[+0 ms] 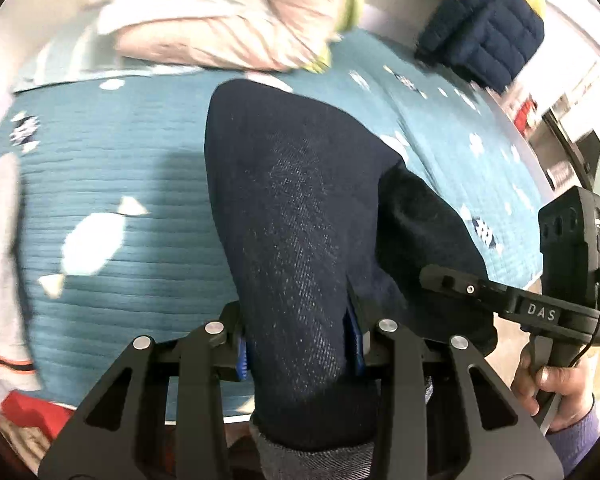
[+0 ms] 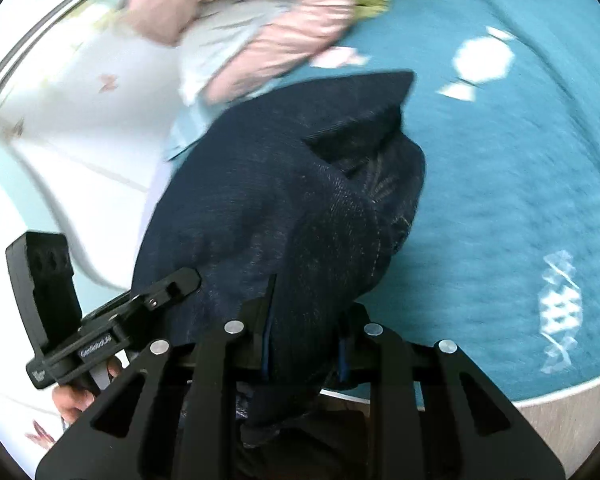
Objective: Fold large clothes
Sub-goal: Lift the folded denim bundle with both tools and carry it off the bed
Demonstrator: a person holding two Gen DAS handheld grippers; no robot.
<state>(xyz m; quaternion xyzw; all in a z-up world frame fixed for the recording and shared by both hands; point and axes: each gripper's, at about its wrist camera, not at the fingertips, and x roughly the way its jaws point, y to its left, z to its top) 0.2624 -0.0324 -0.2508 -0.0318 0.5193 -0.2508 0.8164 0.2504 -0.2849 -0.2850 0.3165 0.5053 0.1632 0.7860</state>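
The dark denim garment (image 1: 300, 208) hangs bunched over the near edge of the teal quilted cover (image 1: 112, 168), lifted between my two tools. My left gripper (image 1: 300, 350) is closed on a thick fold of it, denim filling the gap between the blue-padded fingers (image 1: 241, 354). My right gripper (image 2: 304, 354) is clamped on another fold of the same denim (image 2: 284, 200) in the same way. Farther off on the cover lies a pink padded jacket (image 1: 220, 20), with a navy quilted garment (image 1: 484, 36) at the far right.
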